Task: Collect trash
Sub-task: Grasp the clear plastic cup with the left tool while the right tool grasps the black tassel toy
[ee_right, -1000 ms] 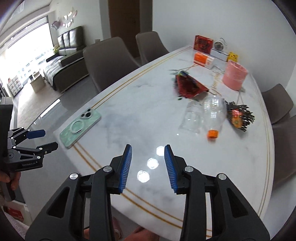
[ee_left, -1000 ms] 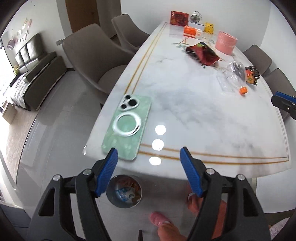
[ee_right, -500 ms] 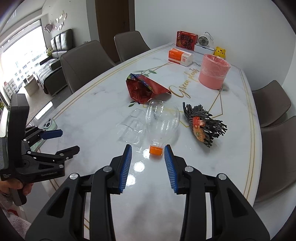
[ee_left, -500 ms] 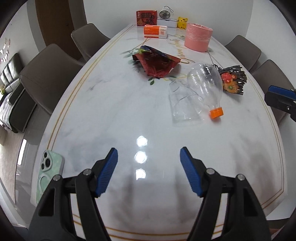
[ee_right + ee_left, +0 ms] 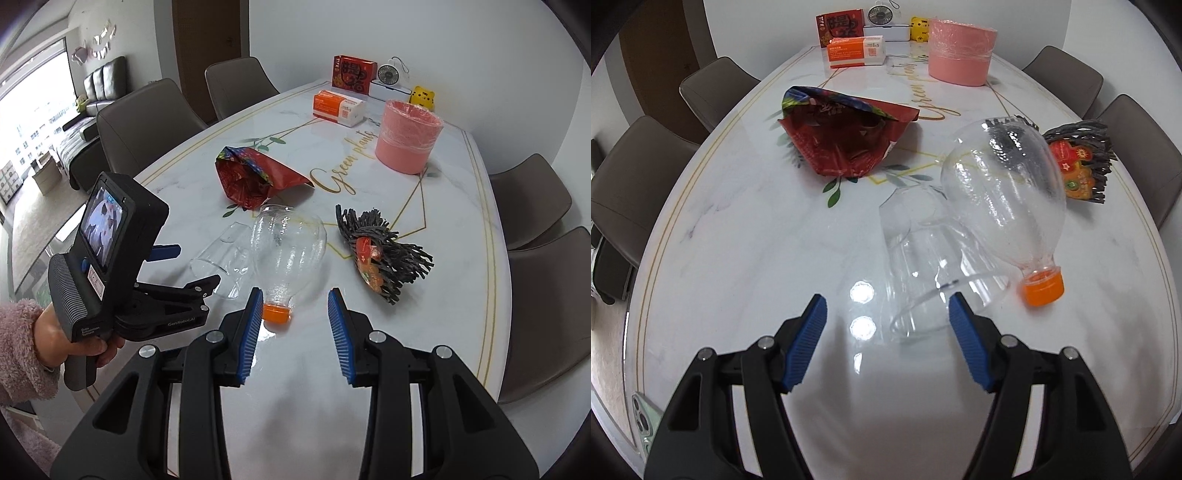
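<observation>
A white marble table (image 5: 738, 229) holds scattered trash, described from left to right. At the near left edge lies a green phone (image 5: 644, 421), only its corner visible. Further back sits a crumpled red snack bag (image 5: 846, 144). Toward the middle, the left gripper (image 5: 888, 308) hovers with its blue-padded jaws spread wide, holding nothing, just in front of the open rim of a clear plastic cup piece (image 5: 934, 266) lying on its side. Touching that is a cut clear bottle top (image 5: 1008, 195) with an orange cap (image 5: 1041, 286) pointing toward the viewer. The right gripper (image 5: 295, 306) is also wide open and empty, its left pad just beside the cap. To the right lies a dark frilled wrapper (image 5: 1082, 162). A pink bin (image 5: 960, 51) stands at the far end.
</observation>
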The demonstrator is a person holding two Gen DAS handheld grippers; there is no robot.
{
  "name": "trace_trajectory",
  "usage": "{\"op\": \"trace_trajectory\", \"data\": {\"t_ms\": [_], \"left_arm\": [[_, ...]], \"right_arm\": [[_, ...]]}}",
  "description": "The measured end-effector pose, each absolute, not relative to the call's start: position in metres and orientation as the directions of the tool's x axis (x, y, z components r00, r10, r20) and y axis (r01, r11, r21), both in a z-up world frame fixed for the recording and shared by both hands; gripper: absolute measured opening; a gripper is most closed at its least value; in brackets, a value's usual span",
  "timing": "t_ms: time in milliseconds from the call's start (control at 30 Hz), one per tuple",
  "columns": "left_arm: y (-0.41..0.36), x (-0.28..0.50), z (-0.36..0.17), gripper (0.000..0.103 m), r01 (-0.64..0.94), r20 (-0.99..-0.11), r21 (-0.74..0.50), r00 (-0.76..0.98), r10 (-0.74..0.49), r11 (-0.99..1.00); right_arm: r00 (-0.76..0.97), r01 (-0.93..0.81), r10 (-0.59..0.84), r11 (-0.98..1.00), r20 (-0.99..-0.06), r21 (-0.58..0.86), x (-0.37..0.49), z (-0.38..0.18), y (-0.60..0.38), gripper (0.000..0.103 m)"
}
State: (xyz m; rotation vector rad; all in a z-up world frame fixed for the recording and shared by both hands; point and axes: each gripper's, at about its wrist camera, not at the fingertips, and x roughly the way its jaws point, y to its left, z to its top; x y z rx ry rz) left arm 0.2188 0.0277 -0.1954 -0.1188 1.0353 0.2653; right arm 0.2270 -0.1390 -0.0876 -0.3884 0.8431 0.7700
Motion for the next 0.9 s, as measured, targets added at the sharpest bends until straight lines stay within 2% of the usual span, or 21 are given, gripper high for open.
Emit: {"op": "trace_trajectory", "data": {"t_ms": [100,200,267,367,467,633,700,733,767,900], "left_arm": [[0.03,0.229,-0.201,0.061,-0.252,-0.865,0.026,0.48,0.148,0.967],[0.033,0.234,-0.207,0.047,-0.244,-0.873,0.013,0.47,0.129,0.97],[0.037,0.236,-0.209,0.029,-0.241,-0.876,-0.014,0.471,0.104,0.971],[0.039,0.238,-0.206,0.014,-0.229,-0.872,-0.015,0.48,0.099,0.973],[0.042,0.239,-0.199,0.009,-0.233,-0.866,-0.034,0.493,0.088,0.972],[0.044,0.239,-0.192,0.008,-0.229,-0.858,-0.047,0.508,0.078,0.972],[0.045,0.239,-0.189,0.007,-0.227,-0.856,-0.051,0.511,0.074,0.973],[0.045,0.239,-0.188,0.007,-0.226,-0.856,-0.053,0.513,0.072,0.973],[0.044,0.237,-0.188,0.007,-0.225,-0.855,-0.053,0.513,0.072,0.973],[0.043,0.237,-0.185,0.007,-0.222,-0.854,-0.053,0.515,0.071,0.974]], "right_arm": [[0.432,-0.723,0.436,0.69,-0.79,-0.015,0.233,-0.089,-0.14,0.035],[0.44,-0.713,0.423,0.701,-0.792,-0.021,0.238,-0.09,-0.138,0.035],[0.443,-0.705,0.417,0.708,-0.794,-0.022,0.241,-0.091,-0.137,0.035],[0.446,-0.696,0.408,0.717,-0.796,-0.022,0.245,-0.093,-0.136,0.035],[0.45,-0.692,0.401,0.722,-0.798,-0.027,0.248,-0.095,-0.134,0.035],[0.474,-0.676,0.379,0.735,-0.795,-0.053,0.263,-0.102,-0.131,0.035],[0.49,-0.669,0.368,0.74,-0.79,-0.07,0.277,-0.109,-0.13,0.045],[0.501,-0.662,0.362,0.746,-0.786,-0.079,0.284,-0.112,-0.13,0.055],[0.518,-0.652,0.349,0.752,-0.781,-0.096,0.291,-0.116,-0.13,0.058],[0.531,-0.636,0.303,0.759,-0.791,-0.137,0.317,-0.133,-0.128,0.058]]}}
